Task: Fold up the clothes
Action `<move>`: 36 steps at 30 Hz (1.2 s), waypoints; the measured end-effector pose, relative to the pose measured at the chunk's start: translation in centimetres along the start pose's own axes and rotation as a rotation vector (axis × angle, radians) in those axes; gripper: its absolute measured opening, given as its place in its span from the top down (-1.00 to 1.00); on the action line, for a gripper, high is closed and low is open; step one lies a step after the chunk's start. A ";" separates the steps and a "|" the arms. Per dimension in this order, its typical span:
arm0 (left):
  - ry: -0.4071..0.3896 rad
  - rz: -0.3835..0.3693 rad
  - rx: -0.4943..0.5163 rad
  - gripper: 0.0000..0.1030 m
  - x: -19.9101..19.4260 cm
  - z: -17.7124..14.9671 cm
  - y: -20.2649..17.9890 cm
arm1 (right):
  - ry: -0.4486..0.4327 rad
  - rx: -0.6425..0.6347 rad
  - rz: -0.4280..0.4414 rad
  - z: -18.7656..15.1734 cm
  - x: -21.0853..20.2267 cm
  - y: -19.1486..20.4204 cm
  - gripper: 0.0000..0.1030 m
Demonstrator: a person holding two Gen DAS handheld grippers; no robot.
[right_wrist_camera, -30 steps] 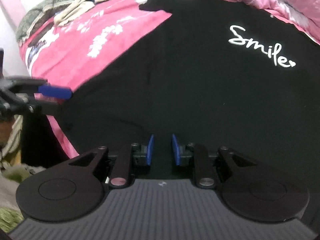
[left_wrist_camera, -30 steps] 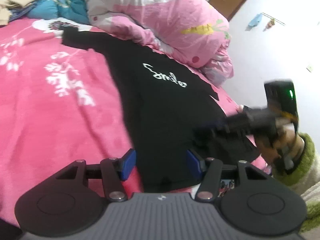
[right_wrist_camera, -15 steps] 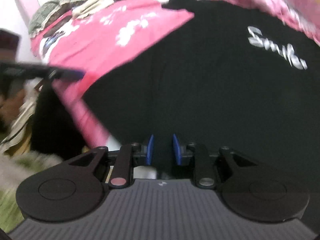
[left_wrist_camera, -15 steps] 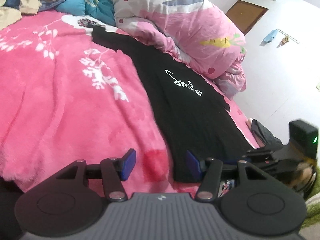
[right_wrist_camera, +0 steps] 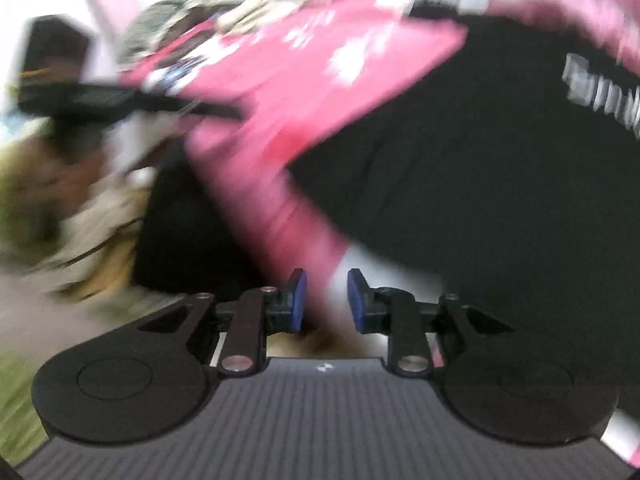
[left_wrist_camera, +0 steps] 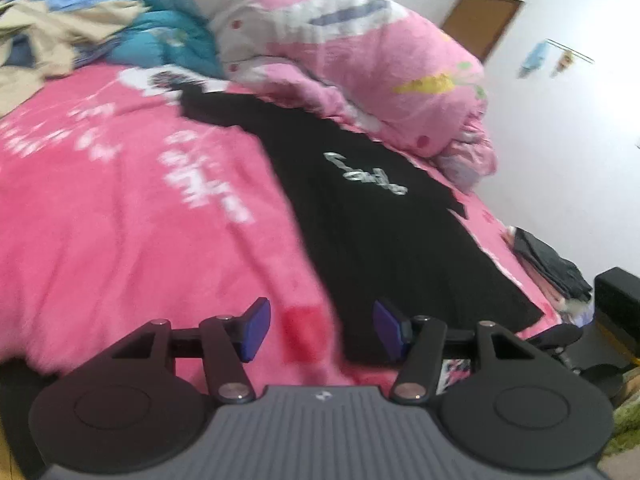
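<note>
A black T-shirt (left_wrist_camera: 384, 236) with white script lettering lies spread flat on the pink bed cover (left_wrist_camera: 120, 220). My left gripper (left_wrist_camera: 320, 330) is open and empty, just off the near edge of the bed at the shirt's bottom left corner. In the blurred right wrist view the shirt (right_wrist_camera: 480, 168) fills the right side. My right gripper (right_wrist_camera: 323, 300) is open with a narrow gap and holds nothing, off the bed's near edge by the shirt's hem. The left gripper shows there as a dark blurred shape (right_wrist_camera: 80, 96) at the left.
A pink and white quilt (left_wrist_camera: 340, 56) is bunched behind the shirt. A heap of loose clothes (left_wrist_camera: 60, 36) lies at the far left of the bed. A folded dark garment (left_wrist_camera: 548, 260) sits at the bed's right edge. A brown door (left_wrist_camera: 480, 20) is in the far wall.
My right gripper has let go of the shirt's hem, opened slightly and pulled back off the bed. My left gripper has drawn back and left, off the shirt. The shirt now lies flatter.
</note>
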State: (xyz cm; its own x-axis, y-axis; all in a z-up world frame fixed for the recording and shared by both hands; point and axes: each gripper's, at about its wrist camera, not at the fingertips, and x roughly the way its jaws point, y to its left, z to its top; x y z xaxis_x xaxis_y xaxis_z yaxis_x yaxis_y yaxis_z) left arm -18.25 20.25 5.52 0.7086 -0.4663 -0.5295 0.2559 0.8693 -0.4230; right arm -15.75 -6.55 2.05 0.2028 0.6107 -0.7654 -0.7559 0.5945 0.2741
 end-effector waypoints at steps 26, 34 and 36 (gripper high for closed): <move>0.071 -0.042 0.015 -0.15 10.6 3.4 -3.5 | -0.335 0.236 -0.543 -1.4 -10.5 -14.9 0.33; 0.076 0.005 -0.121 -0.13 5.9 0.3 0.3 | -0.257 0.422 -0.663 -10.4 -13.3 -18.3 0.34; 0.061 0.030 -0.103 -0.17 5.2 0.7 0.0 | -0.258 0.479 -0.691 -12.4 -15.8 -17.0 0.34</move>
State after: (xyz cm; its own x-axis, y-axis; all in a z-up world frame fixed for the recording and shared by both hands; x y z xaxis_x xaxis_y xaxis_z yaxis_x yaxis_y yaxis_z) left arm -14.16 17.94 3.28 0.6731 -0.4518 -0.5854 0.1641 0.8632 -0.4775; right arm -13.78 -32.78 2.25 0.6966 0.0980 -0.7108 -0.0814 0.9950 0.0574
